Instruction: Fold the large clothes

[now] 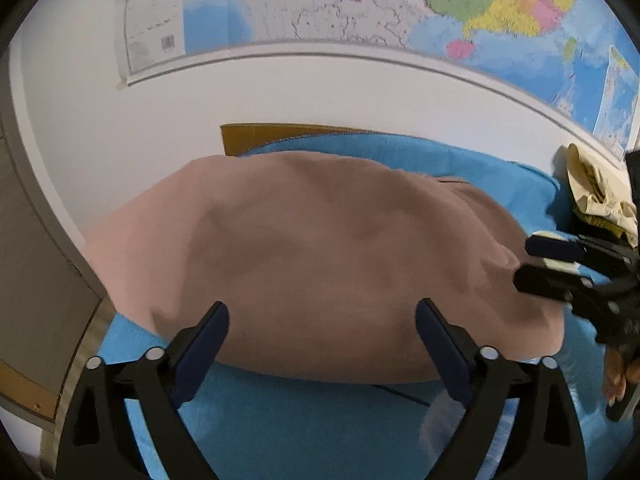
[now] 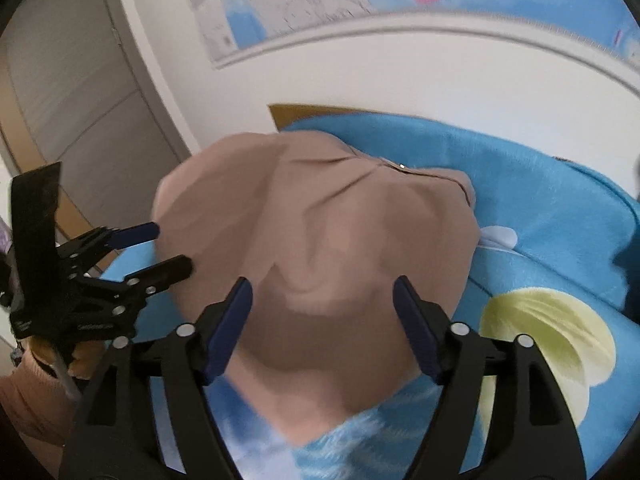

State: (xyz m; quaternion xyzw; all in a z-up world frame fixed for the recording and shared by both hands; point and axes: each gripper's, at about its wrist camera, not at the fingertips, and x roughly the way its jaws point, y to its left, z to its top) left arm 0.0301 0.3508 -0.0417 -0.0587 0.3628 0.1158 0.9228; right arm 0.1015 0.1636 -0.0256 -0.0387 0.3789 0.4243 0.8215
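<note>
Lying bunched — one pink garment point(image 1: 320, 248), blue blanket point(image 1: 320, 432), two claws spread

Your left gripper point(image 1: 322, 322) hung with its jaws spread wide over the folded dusty-pink fabric garment point(image 1: 320, 248) on the fluffy blue blanket point(image 1: 320, 432). Your right gripper point(image 1: 536, 264), parted slightly, sat at the garment's right edge.

Big garment point(image 1: 320, 264) lying bunched on the blanket point(image 1: 304, 432), pretty much dead center. Left tongs point(image 1: 322, 320) at 6 o'clock of it, right tongs point(image 1: 540, 264) over at 3 o'clock. Smaller pile of cloth point(image 1: 596, 192) at 2 o'clock. Wall map point(image 1: 360, 4) up behind everything, 12 o'clock.
</note>
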